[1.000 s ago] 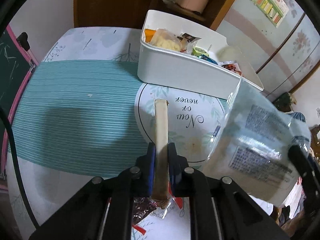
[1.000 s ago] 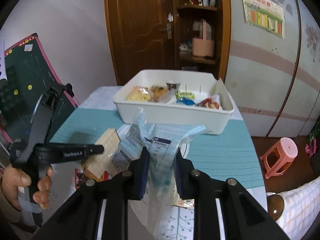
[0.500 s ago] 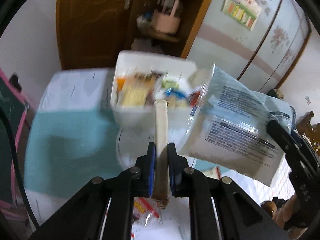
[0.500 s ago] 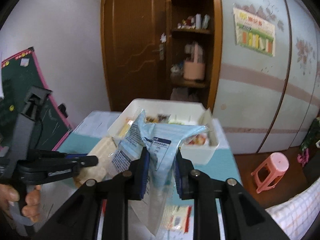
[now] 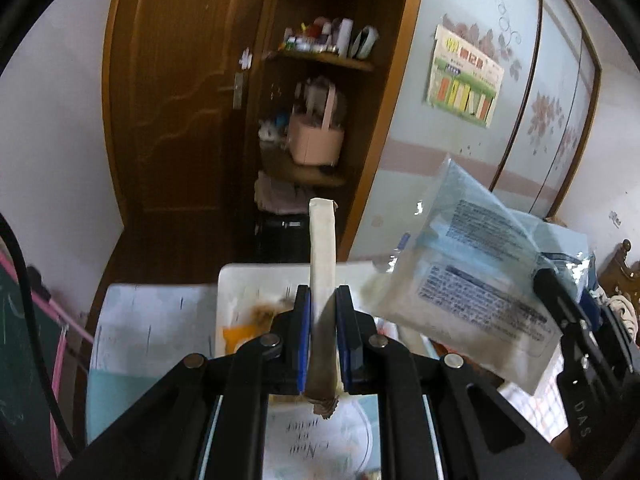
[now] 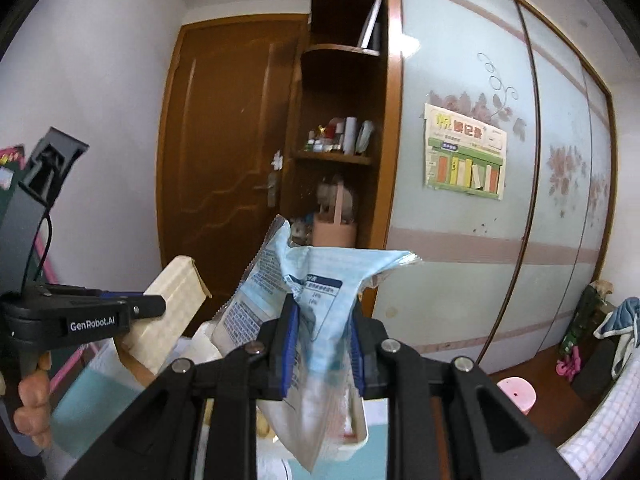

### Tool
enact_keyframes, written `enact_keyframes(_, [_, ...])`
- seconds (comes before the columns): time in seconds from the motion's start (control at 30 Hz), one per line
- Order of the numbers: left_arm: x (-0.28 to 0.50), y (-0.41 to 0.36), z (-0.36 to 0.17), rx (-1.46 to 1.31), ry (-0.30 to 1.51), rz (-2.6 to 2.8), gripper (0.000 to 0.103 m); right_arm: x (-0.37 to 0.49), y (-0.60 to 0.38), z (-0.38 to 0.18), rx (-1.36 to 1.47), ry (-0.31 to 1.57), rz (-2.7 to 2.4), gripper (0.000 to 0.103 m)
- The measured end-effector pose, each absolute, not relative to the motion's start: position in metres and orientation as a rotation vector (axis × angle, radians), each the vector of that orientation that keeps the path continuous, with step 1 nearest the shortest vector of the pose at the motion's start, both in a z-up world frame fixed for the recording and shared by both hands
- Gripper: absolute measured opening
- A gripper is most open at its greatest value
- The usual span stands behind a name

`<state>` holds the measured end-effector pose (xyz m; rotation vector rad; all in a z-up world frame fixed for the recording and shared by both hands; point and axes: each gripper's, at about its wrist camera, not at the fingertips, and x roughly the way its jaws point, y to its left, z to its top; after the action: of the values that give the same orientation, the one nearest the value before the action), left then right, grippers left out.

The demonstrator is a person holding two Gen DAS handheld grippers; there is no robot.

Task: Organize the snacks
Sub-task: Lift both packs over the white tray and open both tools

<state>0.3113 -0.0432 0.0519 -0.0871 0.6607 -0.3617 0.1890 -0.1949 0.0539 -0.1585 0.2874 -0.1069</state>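
Note:
My left gripper is shut on a flat cream wafer pack, seen edge-on and sticking up past the pads. My right gripper is shut on a crumpled pale blue snack bag. That blue bag hangs at the right of the left wrist view. In the right wrist view the wafer pack and the left gripper appear at the left, held by a hand. Both are lifted above the white bin of snacks, which is partly hidden behind the grippers.
The bin stands on a table with a teal striped cloth and a round printed mat. Behind are a brown door, a corner shelf with small items and a pink basket, and sliding wardrobe doors. A pink stool stands on the floor.
Both grippers have risen well above the table with their snacks still gripped. The views have tilted up from the tabletop towards the door and shelves.

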Motion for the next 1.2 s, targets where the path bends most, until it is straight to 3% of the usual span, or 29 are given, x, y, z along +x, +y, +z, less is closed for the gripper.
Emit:
enact_keyframes(0.23, [0.343, -0.075, 0.028, -0.064, 0.702, -0.356, 0.010, 0.239, -0.210, 0.028, -0.094, 0.352, -0.131, 0.024])
enact_keyframes(0.3, [0.355, -0.085, 0.012, -0.023, 0.714, -0.342, 0.013, 0.257, -0.218, 0.010, -0.054, 0.414, -0.109, 0.031])
enact_keyframes(0.33, [0.357, -0.088, 0.003, -0.003, 0.723, -0.340, 0.037, 0.264, -0.221, 0.002, -0.035, 0.451, -0.100, 0.033])
enact_keyframes(0.37, [0.363, -0.092, -0.006, 0.024, 0.749, -0.331, 0.079, 0.274, -0.226, -0.008, -0.013, 0.506, -0.093, 0.034])
enact_keyframes(0.43, [0.370, -0.089, -0.025, 0.045, 0.794, -0.255, 0.099, 0.285, -0.235, -0.025, 0.026, 0.585, -0.130, 0.035])
enact_keyframes(0.53, [0.372, -0.078, -0.041, 0.004, 0.835, -0.287, 0.099, 0.284, -0.247, -0.038, 0.085, 0.634, -0.123, 0.048])
enact_keyframes(0.63, [0.370, -0.065, -0.053, -0.027, 0.861, -0.265, 0.099, 0.278, -0.250, -0.041, 0.085, 0.644, -0.130, 0.053])
enact_keyframes(0.93, [0.349, -0.036, -0.059, -0.120, 0.904, -0.229, 0.099, 0.256, -0.236, -0.035, 0.087, 0.668, -0.109, 0.054])
enact_keyframes(1.2, [0.319, -0.029, -0.034, -0.123, 0.858, -0.227, 0.099, 0.233, -0.223, -0.014, 0.086, 0.642, -0.096, 0.054])
